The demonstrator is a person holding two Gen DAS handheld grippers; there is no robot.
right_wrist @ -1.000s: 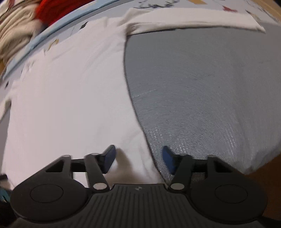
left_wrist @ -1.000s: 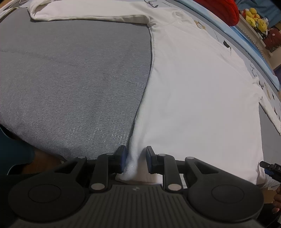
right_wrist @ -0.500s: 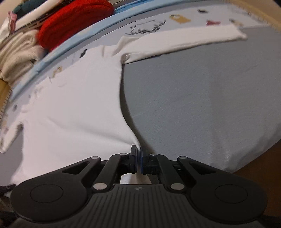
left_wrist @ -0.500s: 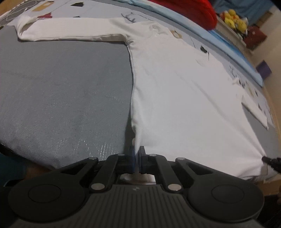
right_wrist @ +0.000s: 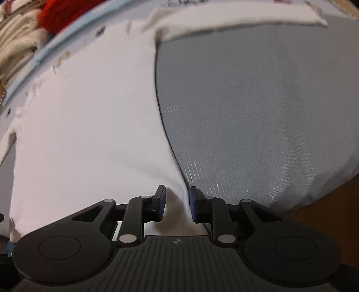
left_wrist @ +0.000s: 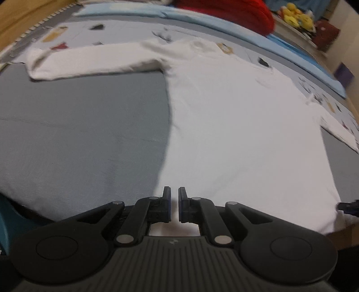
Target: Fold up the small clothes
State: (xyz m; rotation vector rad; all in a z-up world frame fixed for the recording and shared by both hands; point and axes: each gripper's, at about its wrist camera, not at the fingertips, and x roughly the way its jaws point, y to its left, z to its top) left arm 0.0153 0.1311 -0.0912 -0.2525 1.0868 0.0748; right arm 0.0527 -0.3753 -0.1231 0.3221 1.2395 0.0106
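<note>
A white long-sleeved shirt (left_wrist: 235, 123) lies flat on a grey mat (left_wrist: 78, 134), hem toward me and both sleeves spread out. My left gripper (left_wrist: 174, 191) is at the hem's left corner. Its jaws stand a sliver apart and are easing open, with the white cloth still pinched between the pads. In the right wrist view the same shirt (right_wrist: 89, 123) fills the left half. My right gripper (right_wrist: 176, 191) is at the hem's right corner; its jaws are opening, and the shirt's edge lies loose between them with the pads clear of it.
Beyond the collar is a patterned sheet (left_wrist: 74, 33) with a light blue strip. A red knit (left_wrist: 224, 11) and beige folded clothes (right_wrist: 15, 45) are piled at the back. Yellow soft toys (left_wrist: 296, 18) sit far right. The mat's front edge (right_wrist: 314, 197) drops off on the right.
Both grippers shut on the hem corners half a second ago. The left one has since risen a little with the cloth. The right one has spread its jaws again and let the corner go.
</note>
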